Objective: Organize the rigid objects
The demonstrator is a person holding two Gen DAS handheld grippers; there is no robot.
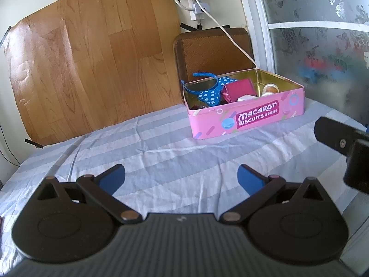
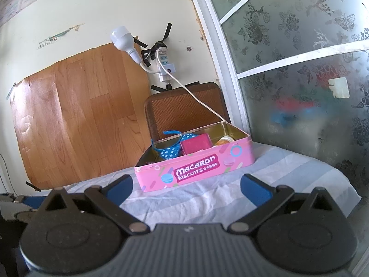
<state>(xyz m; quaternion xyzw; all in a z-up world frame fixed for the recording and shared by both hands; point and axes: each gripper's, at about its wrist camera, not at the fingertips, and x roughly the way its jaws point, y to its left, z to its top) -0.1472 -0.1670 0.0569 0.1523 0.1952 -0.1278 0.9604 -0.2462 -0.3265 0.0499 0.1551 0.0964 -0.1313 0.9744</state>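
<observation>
A pink "Macaron Biscuits" tin (image 1: 251, 117) (image 2: 198, 168) stands open on the striped sheet, its brown lid (image 1: 214, 50) (image 2: 186, 108) leaning upright behind it. Inside lie a blue polka-dot headband (image 1: 212, 93) (image 2: 171, 151), a magenta box (image 1: 239, 88) (image 2: 196, 145), a small white item (image 1: 248, 97) and a small jar (image 1: 270, 89) (image 2: 223, 140). My left gripper (image 1: 181, 180) is open, empty, well short of the tin. My right gripper (image 2: 186, 189) is open and empty just before the tin's front wall. Part of the right gripper's body (image 1: 341, 147) shows at the left wrist view's right edge.
The striped grey-blue sheet (image 1: 161, 152) (image 2: 207, 198) covers the surface. Behind it, a wood-pattern panel (image 1: 92, 57) (image 2: 80, 115) is taped to the wall. A power strip with bulb and white cable (image 1: 198, 4) (image 2: 161, 62) hangs above the tin. A frosted glass door (image 1: 322, 34) (image 2: 299, 80) stands right.
</observation>
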